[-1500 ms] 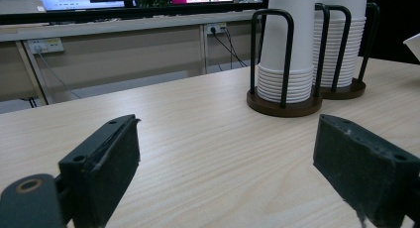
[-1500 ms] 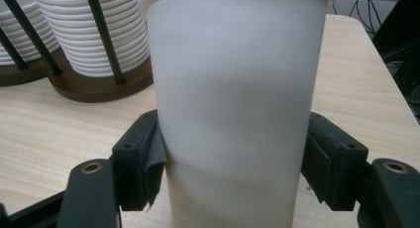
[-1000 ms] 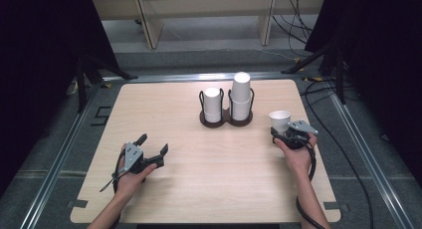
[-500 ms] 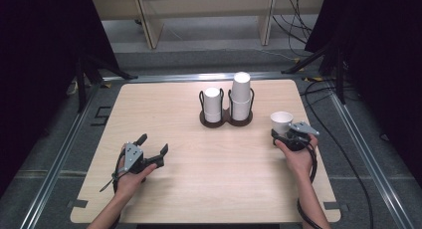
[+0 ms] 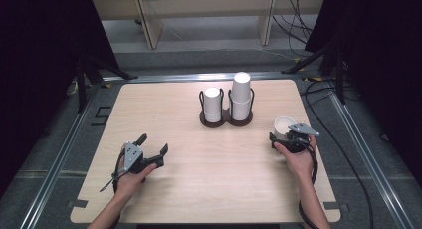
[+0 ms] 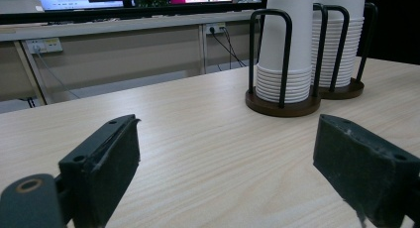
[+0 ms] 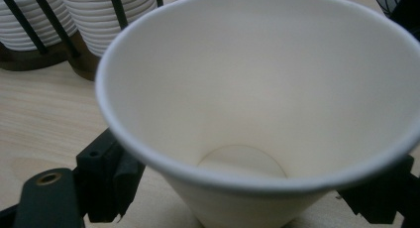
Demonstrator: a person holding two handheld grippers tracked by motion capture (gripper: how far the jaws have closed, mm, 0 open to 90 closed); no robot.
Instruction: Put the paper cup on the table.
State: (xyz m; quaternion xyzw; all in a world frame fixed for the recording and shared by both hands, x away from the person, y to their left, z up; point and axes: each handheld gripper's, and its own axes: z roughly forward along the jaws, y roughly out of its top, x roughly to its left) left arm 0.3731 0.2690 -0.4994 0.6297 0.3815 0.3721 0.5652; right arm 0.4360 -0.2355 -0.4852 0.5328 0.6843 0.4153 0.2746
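A white paper cup (image 7: 257, 89) stands upright on the table, mouth up, between the jaws of my right gripper (image 7: 247, 183). Those jaws have just been opening and now stand apart on either side of the cup's lower wall. From above, the cup (image 5: 284, 125) sits at the table's right side, just beyond the right gripper (image 5: 288, 137). My left gripper (image 5: 153, 144) rests at the near left, open, with nothing between its jaws (image 6: 225, 178). A dark wire holder (image 5: 226, 122) at centre back carries two stacks of white cups (image 5: 212, 103) (image 5: 241, 94).
The holder (image 6: 282, 106) with its cup stacks (image 6: 285, 39) stands ahead and to the right of the left gripper. The wooden table (image 5: 199, 189) has an edge close to the right hand. Cables lie on the floor at the right.
The cup at the right gripper sits slightly lower and nearer the hand than a second ago. The left gripper and both hands have stayed put.
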